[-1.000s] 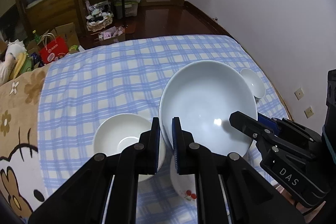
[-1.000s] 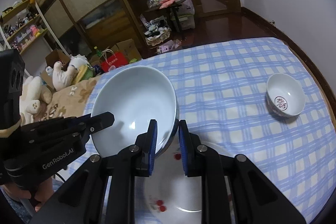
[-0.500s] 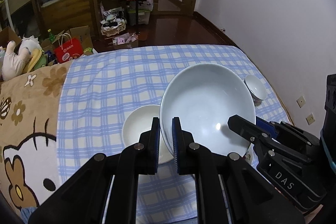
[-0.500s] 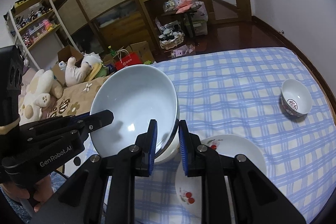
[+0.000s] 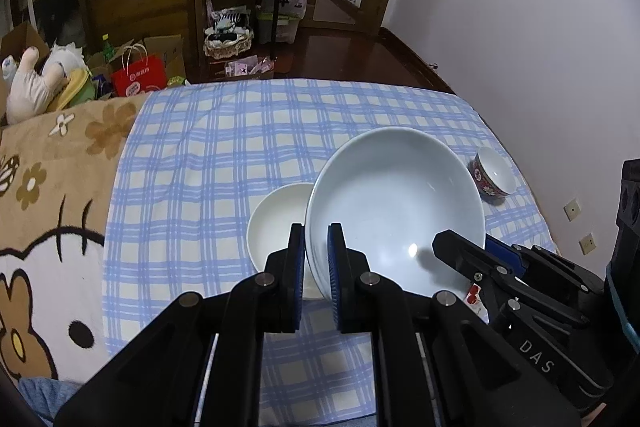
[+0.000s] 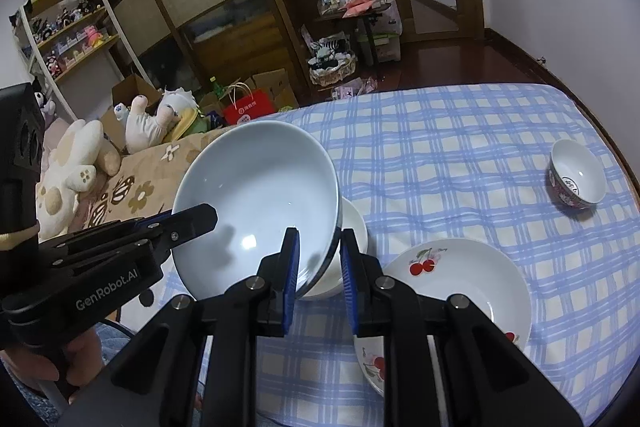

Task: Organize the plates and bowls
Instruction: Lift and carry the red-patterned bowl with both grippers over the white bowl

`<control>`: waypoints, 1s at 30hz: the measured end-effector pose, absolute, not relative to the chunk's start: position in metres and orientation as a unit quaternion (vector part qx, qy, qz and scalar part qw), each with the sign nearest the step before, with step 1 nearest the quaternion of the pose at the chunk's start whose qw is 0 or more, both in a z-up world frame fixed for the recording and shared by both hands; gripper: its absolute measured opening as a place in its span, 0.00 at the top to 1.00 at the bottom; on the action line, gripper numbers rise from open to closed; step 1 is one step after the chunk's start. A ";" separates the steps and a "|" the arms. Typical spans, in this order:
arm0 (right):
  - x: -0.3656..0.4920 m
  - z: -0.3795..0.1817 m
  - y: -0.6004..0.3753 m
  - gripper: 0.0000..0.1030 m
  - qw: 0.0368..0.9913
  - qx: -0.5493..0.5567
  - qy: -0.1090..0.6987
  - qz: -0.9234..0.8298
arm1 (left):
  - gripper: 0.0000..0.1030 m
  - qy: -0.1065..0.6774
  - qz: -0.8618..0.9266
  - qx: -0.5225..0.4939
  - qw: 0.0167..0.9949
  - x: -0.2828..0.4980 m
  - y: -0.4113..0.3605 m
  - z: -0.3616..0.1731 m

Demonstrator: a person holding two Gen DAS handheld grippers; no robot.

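Note:
A large pale blue bowl (image 5: pixel 394 211) (image 6: pixel 260 199) hangs above the checked cloth, held by both grippers at opposite rims. My left gripper (image 5: pixel 316 263) is shut on its near-left rim, and my right gripper (image 6: pixel 316 259) is shut on its right rim. Below the big bowl sits a smaller white bowl (image 5: pixel 276 223) (image 6: pixel 354 227), partly hidden by it. A cherry-patterned plate (image 6: pixel 460 287) lies to the right on the cloth. A small red-patterned bowl (image 5: pixel 492 177) (image 6: pixel 574 179) stands far right near the bed edge.
The blue checked cloth (image 5: pixel 224 155) covers a bed, with a cartoon-print blanket (image 5: pixel 44 195) on the left. Plush toys (image 6: pixel 84 163), a red bag (image 6: pixel 252 107) and shelves lie beyond. A white wall (image 5: pixel 520 27) runs along the right.
Both grippers have carried the large bowl across the bed to the left; it now overlaps the smaller white bowl, and the cherry plate has come out from under it on the right.

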State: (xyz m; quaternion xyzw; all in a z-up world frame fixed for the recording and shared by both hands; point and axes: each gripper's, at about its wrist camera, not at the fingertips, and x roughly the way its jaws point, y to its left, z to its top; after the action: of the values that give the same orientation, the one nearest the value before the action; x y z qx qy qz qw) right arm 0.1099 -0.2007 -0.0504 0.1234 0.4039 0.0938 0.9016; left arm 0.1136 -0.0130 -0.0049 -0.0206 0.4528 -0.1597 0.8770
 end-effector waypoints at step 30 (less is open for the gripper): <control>0.150 -0.114 -0.191 0.78 0.894 0.107 0.421 0.107 | 0.89 0.488 -0.139 -0.035 0.861 0.155 -0.009 -0.076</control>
State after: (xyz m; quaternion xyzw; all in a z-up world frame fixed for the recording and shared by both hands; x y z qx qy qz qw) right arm 0.1496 -0.1907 -0.1137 0.1065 0.4215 0.1066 0.8942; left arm 0.1551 -0.0088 -0.0763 -0.0350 0.4883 -0.1389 0.8608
